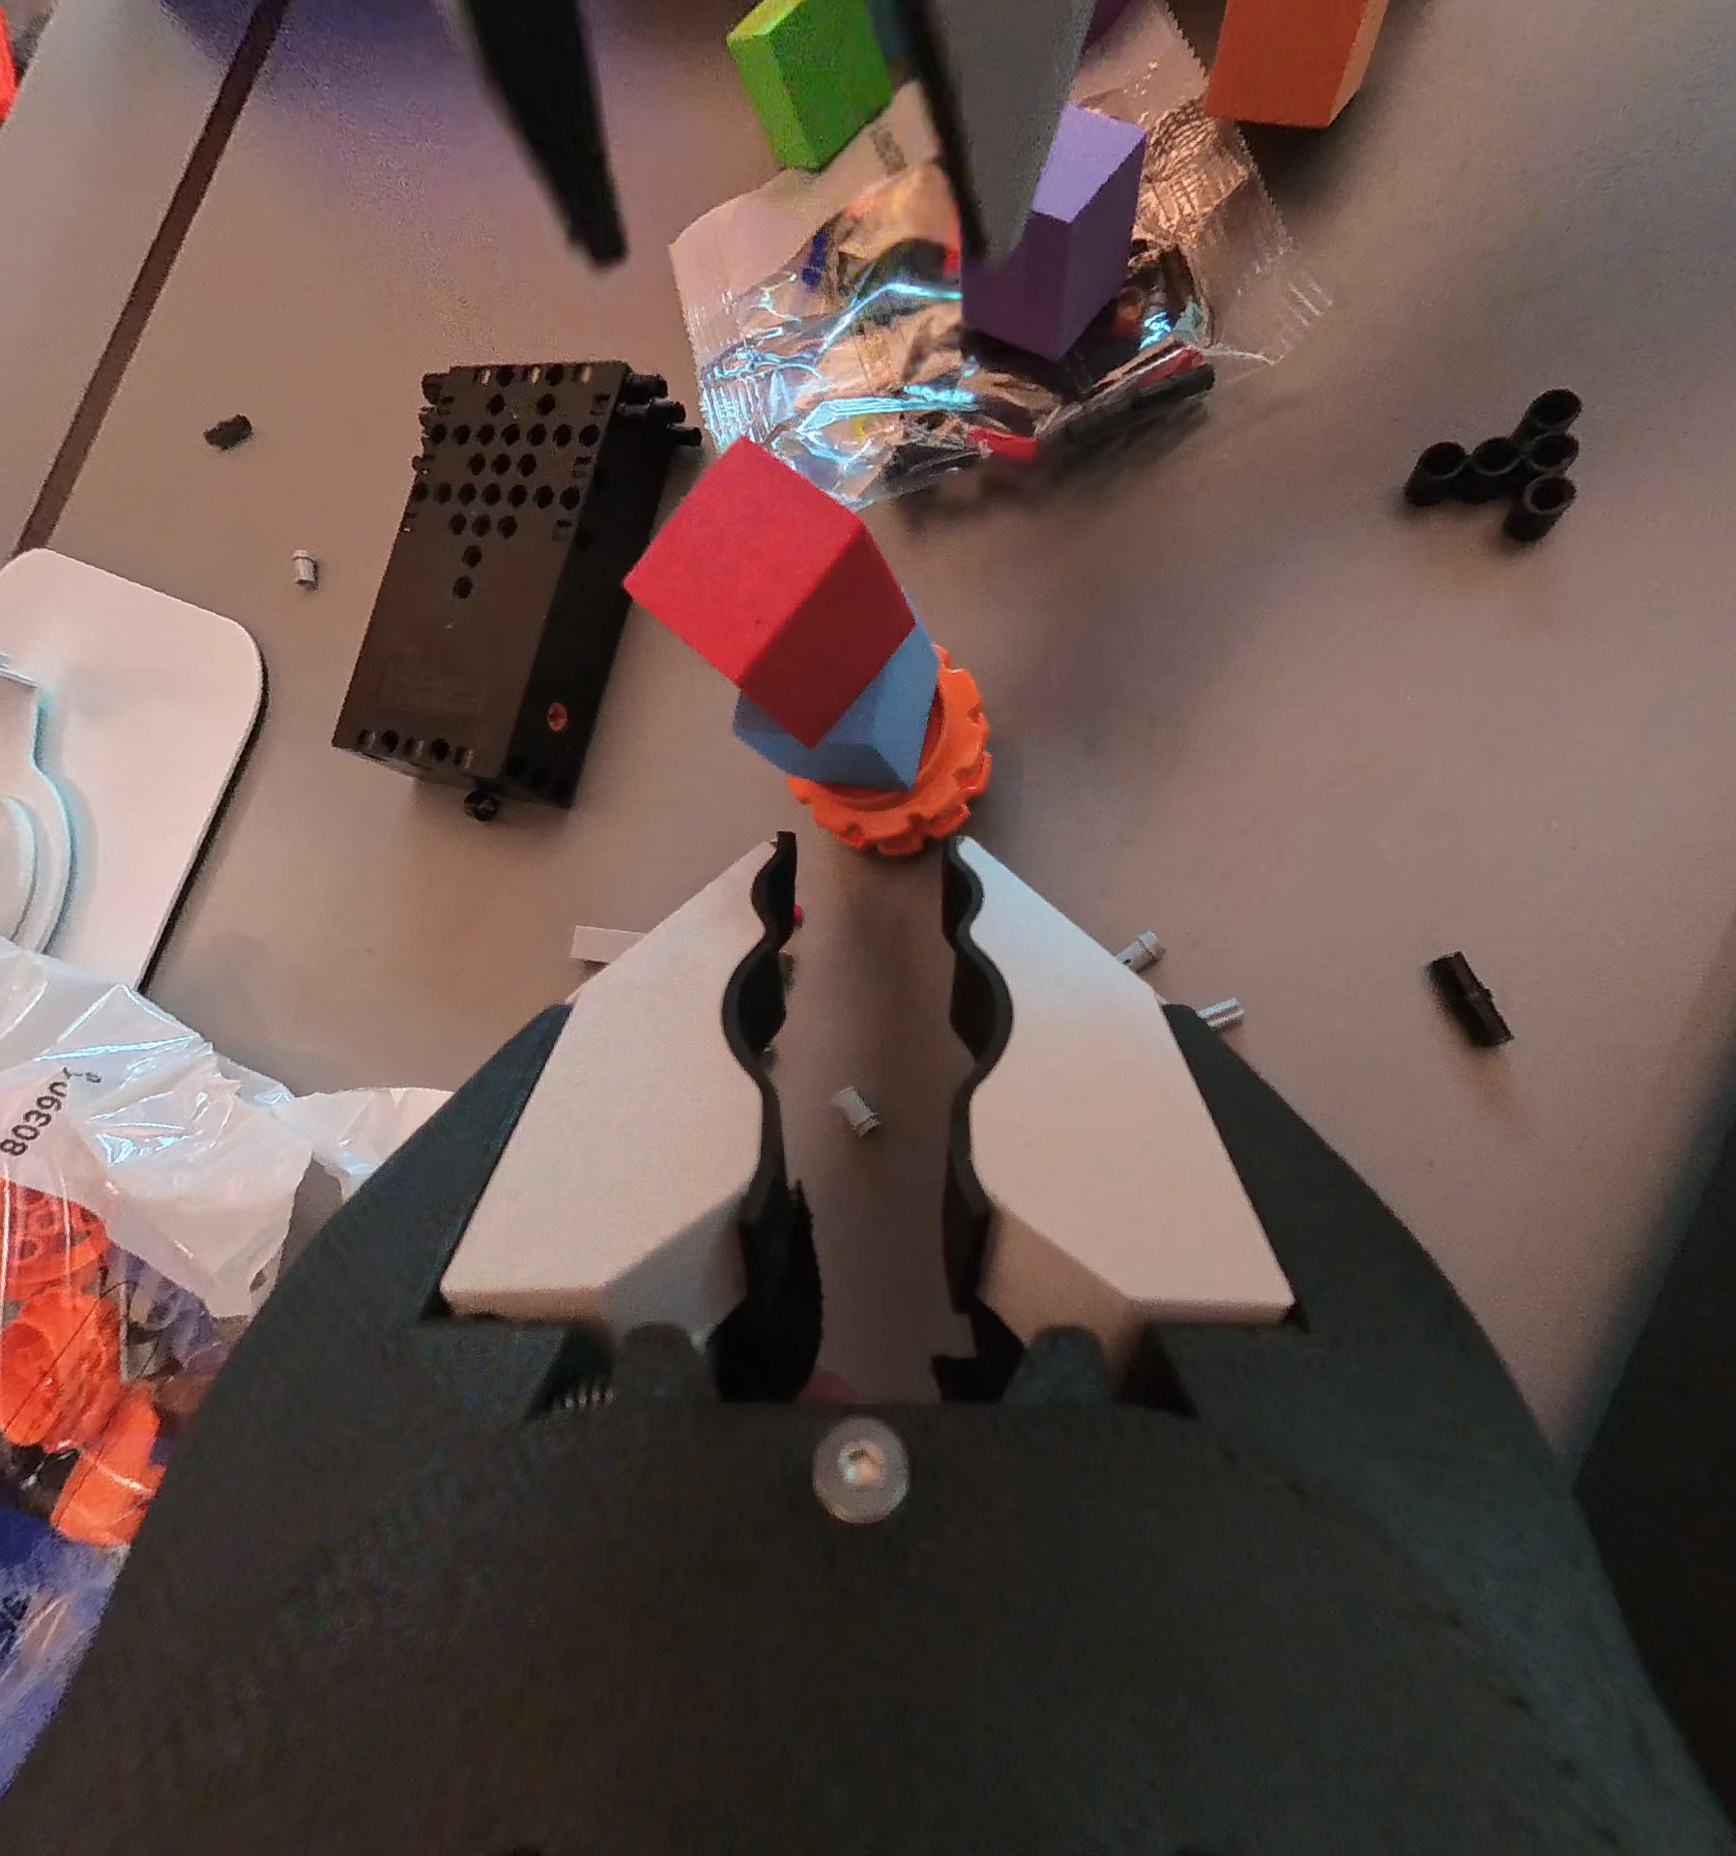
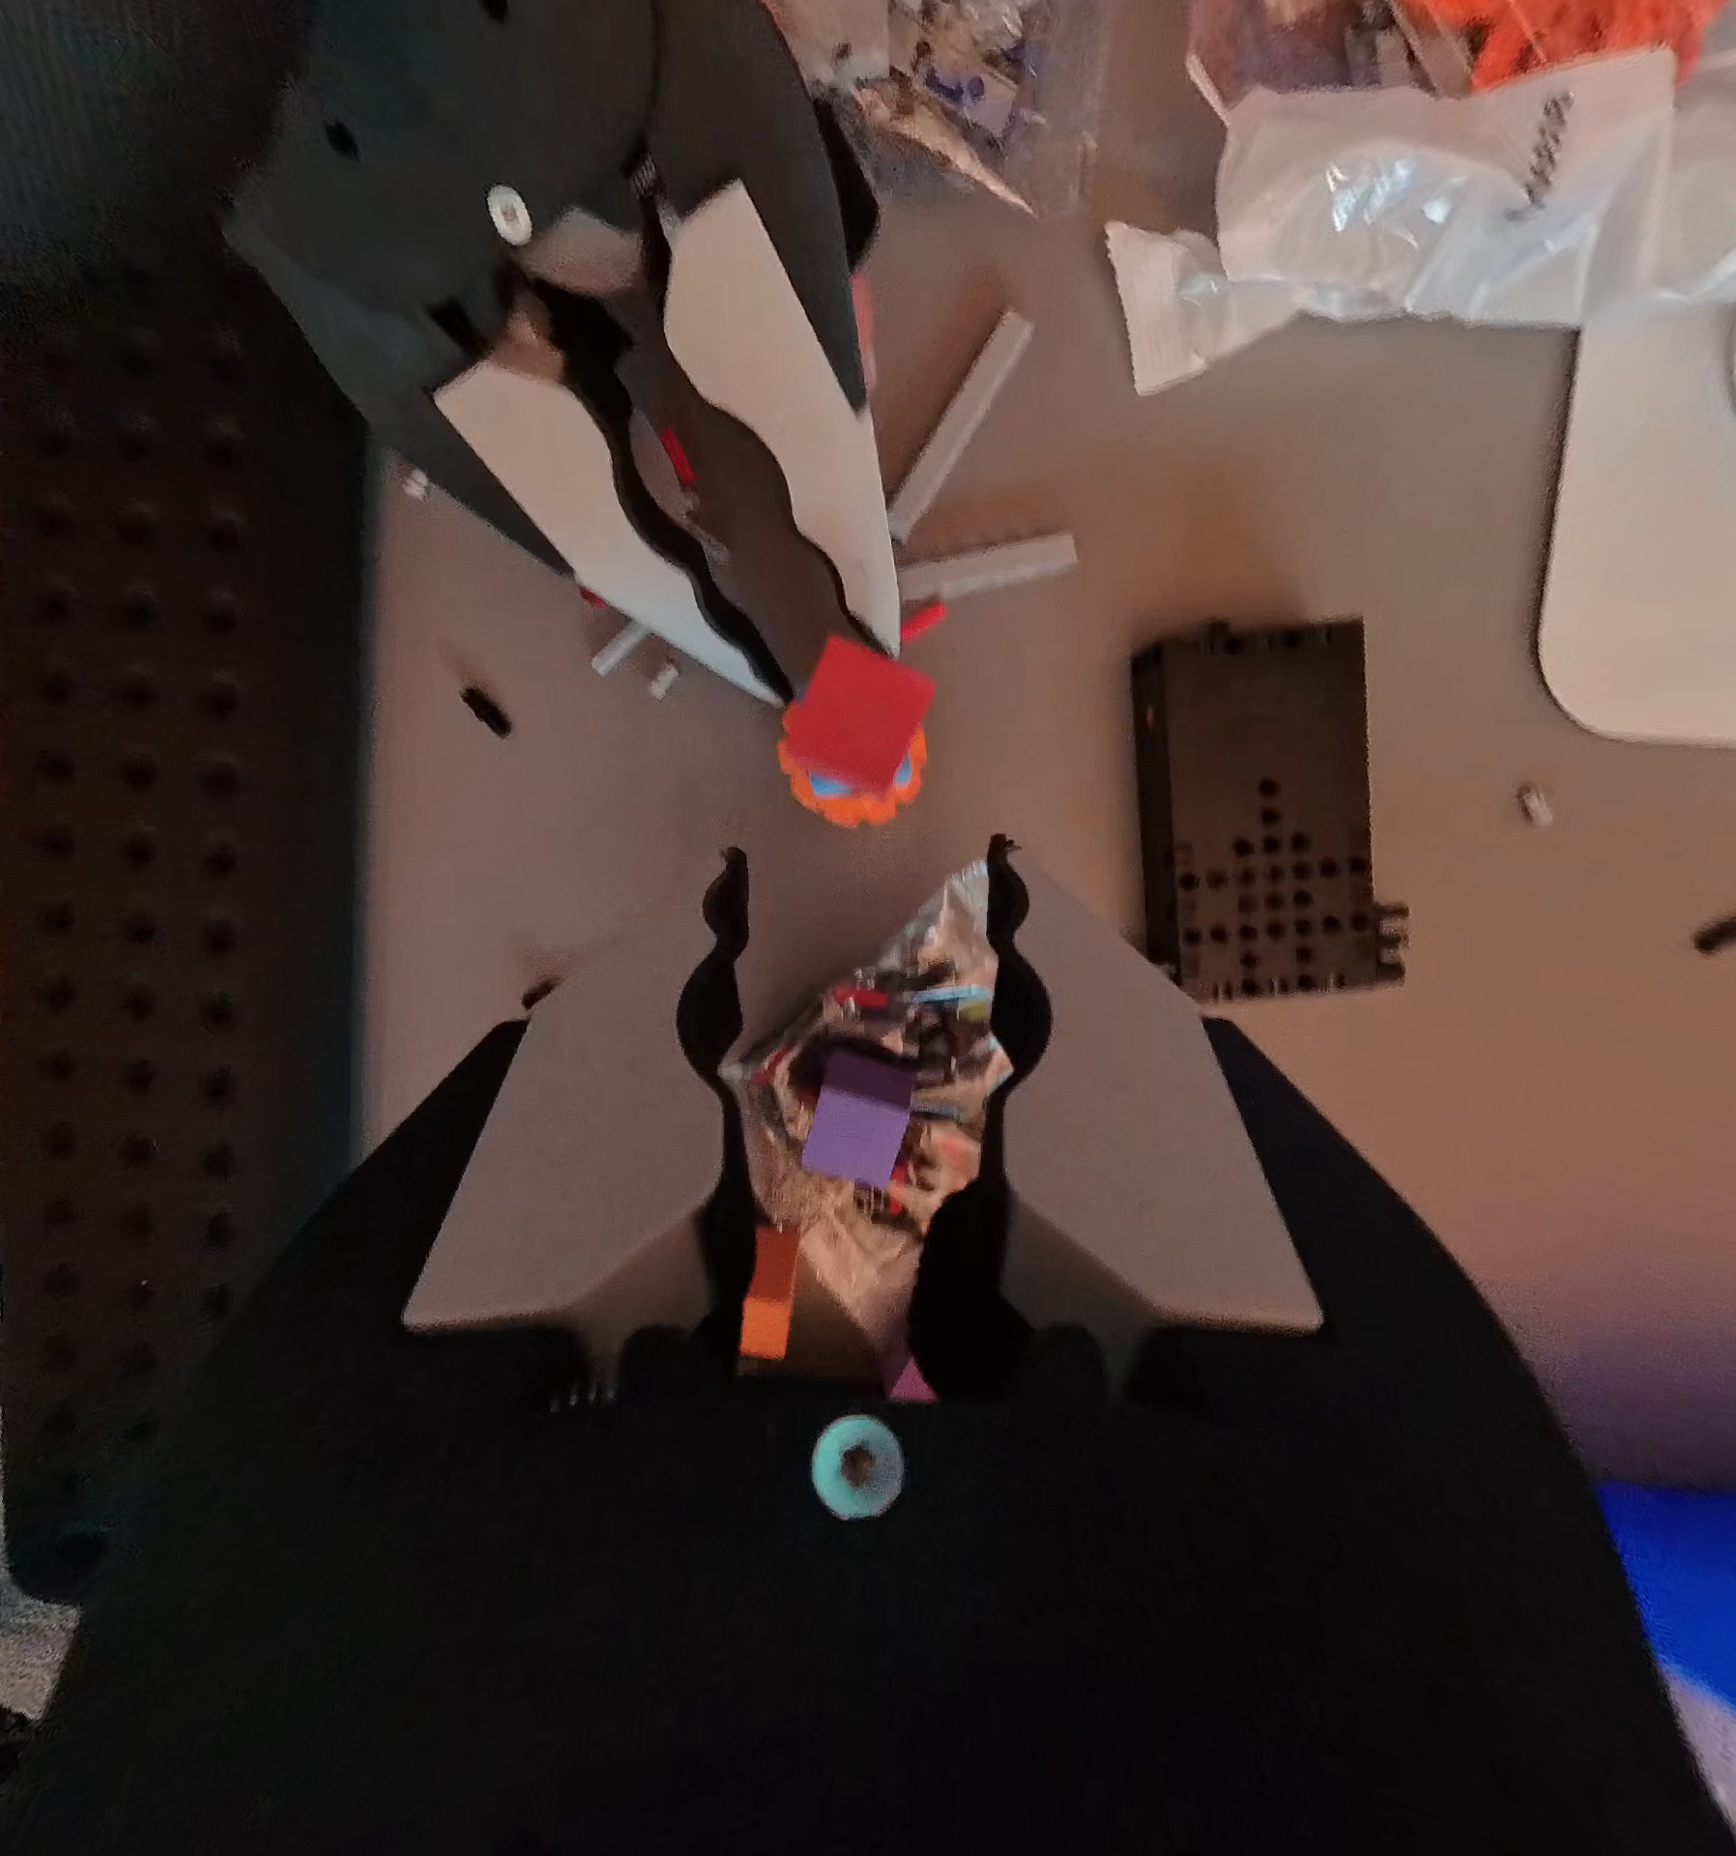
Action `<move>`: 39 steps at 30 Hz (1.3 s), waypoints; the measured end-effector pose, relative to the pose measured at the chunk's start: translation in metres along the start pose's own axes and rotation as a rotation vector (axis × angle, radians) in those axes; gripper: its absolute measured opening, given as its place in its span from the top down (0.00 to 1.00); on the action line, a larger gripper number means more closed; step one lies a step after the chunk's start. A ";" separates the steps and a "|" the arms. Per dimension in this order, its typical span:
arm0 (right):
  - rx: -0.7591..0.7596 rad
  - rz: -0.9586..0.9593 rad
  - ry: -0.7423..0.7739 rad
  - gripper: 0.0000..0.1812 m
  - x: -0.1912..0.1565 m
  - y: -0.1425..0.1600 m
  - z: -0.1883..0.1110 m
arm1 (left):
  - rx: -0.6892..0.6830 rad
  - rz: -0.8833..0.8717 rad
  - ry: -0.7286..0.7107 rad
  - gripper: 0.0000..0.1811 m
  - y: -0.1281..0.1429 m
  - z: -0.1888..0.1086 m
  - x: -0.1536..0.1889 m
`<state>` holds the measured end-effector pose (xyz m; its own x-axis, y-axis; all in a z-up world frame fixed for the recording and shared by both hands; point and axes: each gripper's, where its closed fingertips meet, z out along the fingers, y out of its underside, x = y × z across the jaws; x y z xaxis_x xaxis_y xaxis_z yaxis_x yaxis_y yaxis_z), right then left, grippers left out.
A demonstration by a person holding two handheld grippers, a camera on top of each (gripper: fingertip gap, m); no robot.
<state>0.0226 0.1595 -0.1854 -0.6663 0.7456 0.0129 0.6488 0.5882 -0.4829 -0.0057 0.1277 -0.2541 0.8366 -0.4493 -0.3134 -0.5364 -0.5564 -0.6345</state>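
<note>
A small stack stands on the grey table: a red block on a blue block on an orange gear wheel. My left gripper is open and empty, its tips just short of the gear wheel. In the right wrist view the stack's red block shows from above, with the left gripper right beside it. My right gripper is open and empty, hovering above a purple block that stands on a clear bag of parts. The right gripper also hangs at the top of the left wrist view, by the purple block.
A black perforated box lies left of the stack. A green block and an orange block sit at the far end. A black connector cluster, a black pin, a white plate and bags of orange wheels lie around. My hands' fingertips stand some 9 cm from each other. The black pin lies around 9 cm away from my left fingertips. It turns up in the right wrist view as well.
</note>
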 end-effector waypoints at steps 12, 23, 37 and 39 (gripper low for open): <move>-0.171 0.185 0.063 0.82 -0.002 0.106 0.013 | 0.020 -0.014 -0.011 0.83 -0.004 -0.002 -0.003; 0.034 0.114 0.050 0.87 -0.002 0.046 -0.021 | 0.103 -0.042 -0.031 0.81 -0.018 -0.010 -0.009; -0.011 0.074 -0.002 0.87 -0.002 0.022 0.003 | 0.053 -0.037 0.050 0.80 -0.007 -0.004 0.005; -0.019 0.079 -0.024 0.87 -0.006 0.025 0.009 | 0.055 -0.039 0.109 0.81 -0.007 -0.004 0.014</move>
<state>0.0401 0.1669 -0.2056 -0.6210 0.7825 -0.0458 0.7064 0.5334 -0.4652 0.0095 0.1224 -0.2518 0.8384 -0.5028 -0.2106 -0.4939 -0.5371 -0.6839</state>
